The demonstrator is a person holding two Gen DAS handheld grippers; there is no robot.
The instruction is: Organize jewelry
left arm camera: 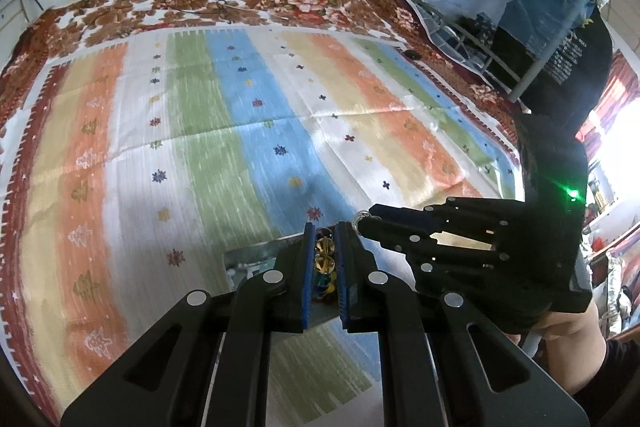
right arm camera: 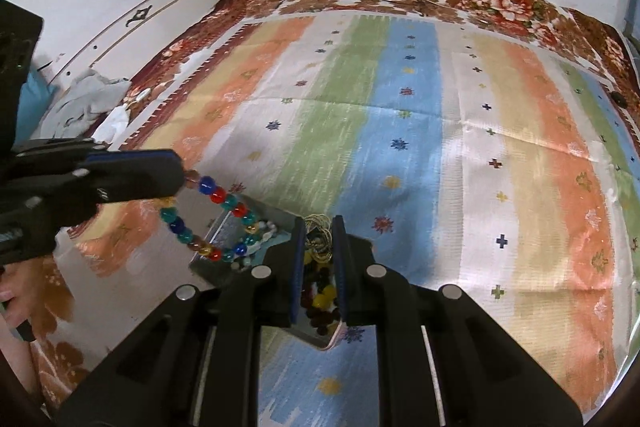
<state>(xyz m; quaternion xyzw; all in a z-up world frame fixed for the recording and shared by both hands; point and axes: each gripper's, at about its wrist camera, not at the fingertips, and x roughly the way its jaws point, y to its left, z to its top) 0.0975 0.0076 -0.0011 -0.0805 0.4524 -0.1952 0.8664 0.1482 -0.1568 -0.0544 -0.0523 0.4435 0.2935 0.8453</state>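
Gripping one bead bracelet (right arm camera: 208, 219), left claw (left arm camera: 325, 255); right claw (right arm camera: 318, 239) pinching one wire coil (right arm camera: 319, 233).

Black tongs (left arm camera: 324, 267), blue pads (left arm camera: 308, 275), silver screws, bare forearm (left arm camera: 568, 323)

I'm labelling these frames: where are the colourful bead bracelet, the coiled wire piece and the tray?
bead bracelet (right arm camera: 218, 194): right wrist view, on a red bead.
coiled wire piece (right arm camera: 319, 227): right wrist view, on its loops.
tray (right arm camera: 224, 227): right wrist view, on its bare inner wall.

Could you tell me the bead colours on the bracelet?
Blue, red, teal and amber beads on the bracelet, clearest from right wrist.
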